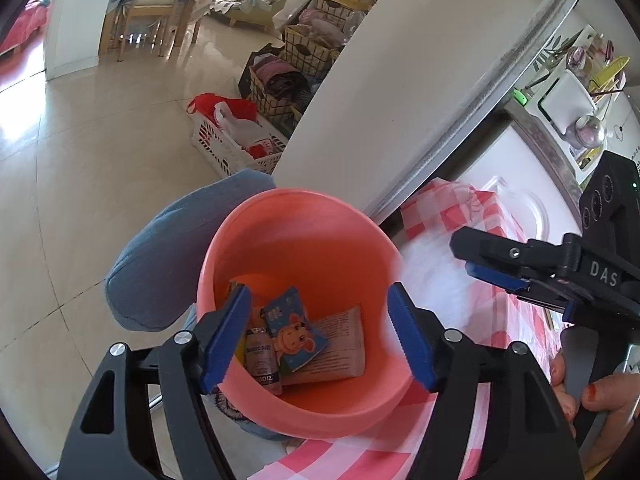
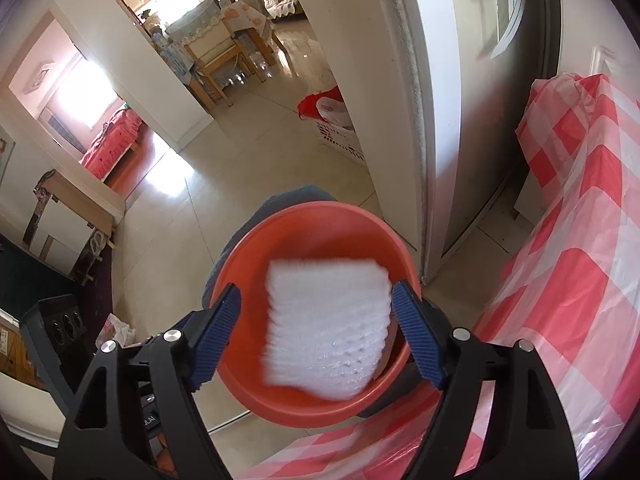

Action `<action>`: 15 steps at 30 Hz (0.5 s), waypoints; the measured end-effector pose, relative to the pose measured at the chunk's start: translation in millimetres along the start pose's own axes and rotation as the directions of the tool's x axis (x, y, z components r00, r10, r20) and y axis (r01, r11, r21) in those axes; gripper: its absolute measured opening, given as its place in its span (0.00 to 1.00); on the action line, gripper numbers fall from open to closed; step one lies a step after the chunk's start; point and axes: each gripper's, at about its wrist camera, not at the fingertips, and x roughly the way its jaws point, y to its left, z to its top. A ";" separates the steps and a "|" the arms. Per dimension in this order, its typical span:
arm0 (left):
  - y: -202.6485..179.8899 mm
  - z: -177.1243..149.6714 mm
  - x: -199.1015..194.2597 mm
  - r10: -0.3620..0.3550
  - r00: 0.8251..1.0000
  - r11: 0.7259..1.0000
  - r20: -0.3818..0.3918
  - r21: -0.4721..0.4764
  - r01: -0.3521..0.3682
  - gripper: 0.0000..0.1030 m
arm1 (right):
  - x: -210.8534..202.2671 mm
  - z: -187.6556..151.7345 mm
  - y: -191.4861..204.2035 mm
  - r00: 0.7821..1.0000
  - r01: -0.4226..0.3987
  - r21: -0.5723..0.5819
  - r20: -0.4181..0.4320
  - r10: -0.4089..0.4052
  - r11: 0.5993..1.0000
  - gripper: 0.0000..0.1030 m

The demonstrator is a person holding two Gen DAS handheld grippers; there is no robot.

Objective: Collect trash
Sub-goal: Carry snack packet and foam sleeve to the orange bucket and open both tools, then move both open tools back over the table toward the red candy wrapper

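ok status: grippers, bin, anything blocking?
Left hand-held gripper open, empty, over orange bin. Right hand-held gripper open, blurred white tissue between its fingers, above bin. Wrappers already inside. Nothing blocking.

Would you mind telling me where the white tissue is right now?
In the right wrist view the white tissue is blurred in mid-air between the right tool's open fingers, directly over the orange bin.

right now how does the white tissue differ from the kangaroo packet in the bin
The white tissue is plain and blurred, apparently dropping between the open right gripper's jaws above the orange bin. The kangaroo packet is blue and printed, sharp, and lying still on the bin's floor among other wrappers. The tissue looks larger, though it sits nearer the camera. Both are flat, roughly rectangular trash.
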 end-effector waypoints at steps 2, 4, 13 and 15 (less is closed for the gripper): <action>1.2 0.0 -0.2 0.009 1.000 1.000 0.000 -0.006 -0.009 0.78 | -5.0 -0.9 -0.3 1.000 -0.003 0.002 0.016 0.003 1.000 0.80; 2.1 0.2 -0.9 0.007 1.000 1.000 0.004 -0.015 -0.007 0.79 | -13.2 -1.2 -1.5 0.999 -0.002 0.000 0.042 0.002 1.000 0.80; 8.0 -4.3 3.9 -0.001 0.999 0.997 -0.046 -0.081 -0.003 0.87 | -66.6 -31.5 -25.5 0.987 0.057 0.014 0.148 -0.059 0.998 0.82; 6.2 -6.5 4.9 -0.012 0.998 0.996 -0.054 -0.087 0.007 0.87 | -76.7 -42.8 -29.5 0.984 0.083 0.008 0.160 -0.083 0.997 0.82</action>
